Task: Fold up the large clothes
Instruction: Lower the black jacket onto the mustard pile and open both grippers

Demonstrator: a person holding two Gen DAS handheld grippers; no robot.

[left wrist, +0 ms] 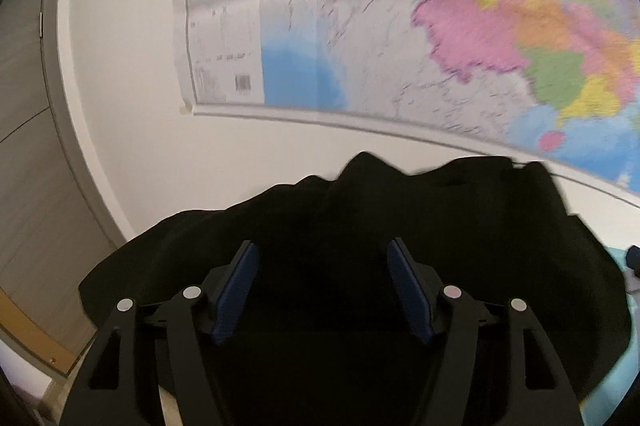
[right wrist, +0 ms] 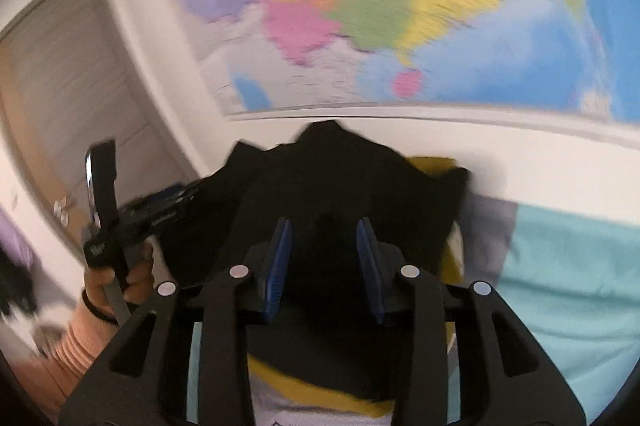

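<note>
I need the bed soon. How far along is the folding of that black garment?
Nothing looks folded yet: the black garment is bunched in a heap in front of the wall map. Cloth lies between the pads of the left claw and right claw; whether they grip is unclear. Spreading and every fold remain.

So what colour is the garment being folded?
Black: the garment shows best in the left wrist view.

No legible text anywhere.
</note>
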